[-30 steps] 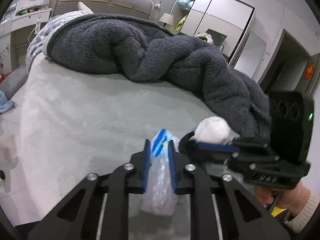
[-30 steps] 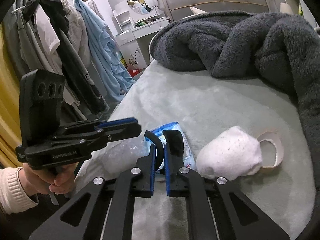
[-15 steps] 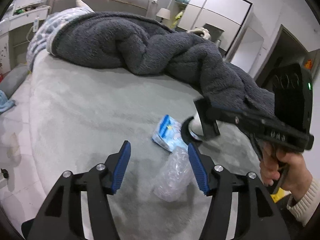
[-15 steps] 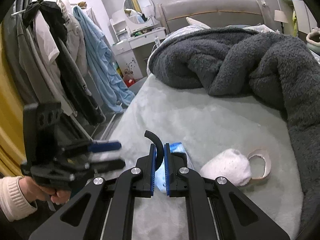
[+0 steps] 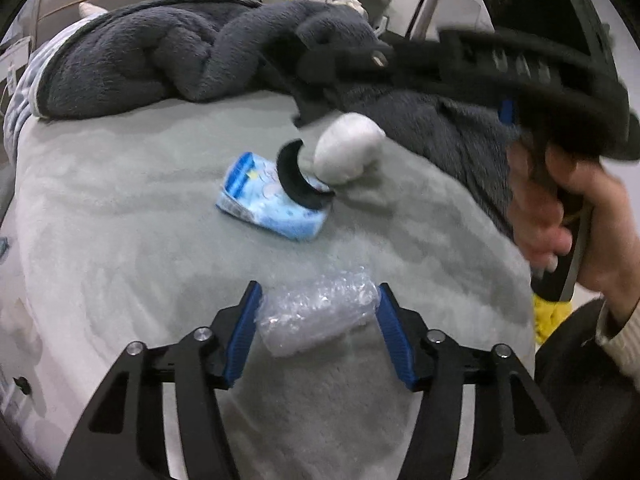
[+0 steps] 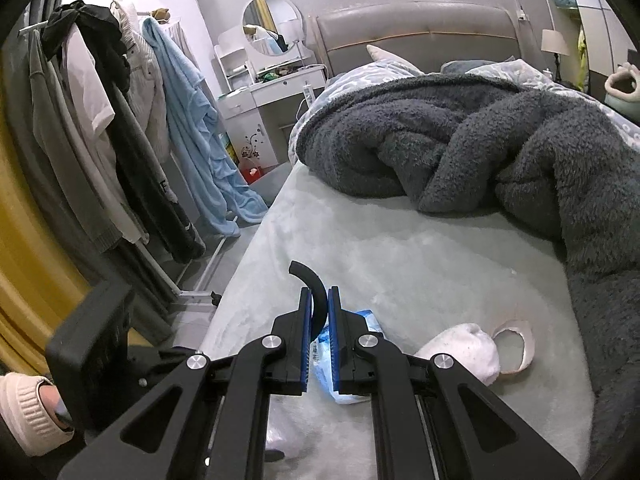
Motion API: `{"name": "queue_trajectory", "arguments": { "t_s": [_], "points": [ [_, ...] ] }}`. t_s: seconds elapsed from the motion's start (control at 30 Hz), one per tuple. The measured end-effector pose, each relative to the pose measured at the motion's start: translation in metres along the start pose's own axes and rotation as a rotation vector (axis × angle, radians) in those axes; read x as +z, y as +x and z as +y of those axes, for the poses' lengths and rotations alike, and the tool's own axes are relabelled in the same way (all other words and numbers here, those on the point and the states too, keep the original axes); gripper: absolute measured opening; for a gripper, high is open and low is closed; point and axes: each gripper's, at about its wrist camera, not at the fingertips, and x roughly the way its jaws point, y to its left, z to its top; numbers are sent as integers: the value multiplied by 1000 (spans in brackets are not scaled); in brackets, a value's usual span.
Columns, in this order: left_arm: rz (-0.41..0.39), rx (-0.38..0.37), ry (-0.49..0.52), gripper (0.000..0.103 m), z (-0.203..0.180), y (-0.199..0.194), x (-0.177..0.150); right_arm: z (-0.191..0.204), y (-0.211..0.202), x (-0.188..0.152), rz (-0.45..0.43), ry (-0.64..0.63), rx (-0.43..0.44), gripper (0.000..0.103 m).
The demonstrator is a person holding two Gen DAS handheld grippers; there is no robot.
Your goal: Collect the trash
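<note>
My left gripper (image 5: 316, 334) has its blue-padded fingers (image 5: 244, 332) spread wide on either side of a crumpled clear bubble-wrap bag (image 5: 316, 318) lying on the grey-green bed (image 5: 120, 248); neither pad clearly presses it. My right gripper (image 6: 319, 330) has its fingers (image 6: 305, 332) pressed together on a curved black strip (image 6: 312, 294), which arcs up and to the left above the pads. Beyond them on the bed lies a blue and white packet (image 5: 272, 200), and just beside that a white sock (image 6: 466, 350) next to a pale ring-shaped scrap (image 6: 516, 346). A dark fleece blanket (image 6: 460, 140) is heaped across the far side.
</note>
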Motion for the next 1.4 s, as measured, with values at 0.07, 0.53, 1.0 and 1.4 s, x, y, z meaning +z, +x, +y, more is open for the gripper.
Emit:
{"name": "queue_trajectory", "arguments": {
  "t_s": [0.07, 0.53, 1.0, 1.4],
  "points": [
    [-4, 0, -4, 56, 0, -3, -2, 3, -1, 1, 1, -1, -7, 8],
    [-140, 225, -236, 56, 41, -70, -27, 42, 8, -7, 40, 38, -38, 8],
    [-77, 564, -453, 56, 96, -120, -116, 116, -4, -39, 29, 91, -48, 8],
    [-13, 601, -555, 58, 125, -138, -161, 167, 10, -54, 27, 60, -44, 8]
  ]
}}
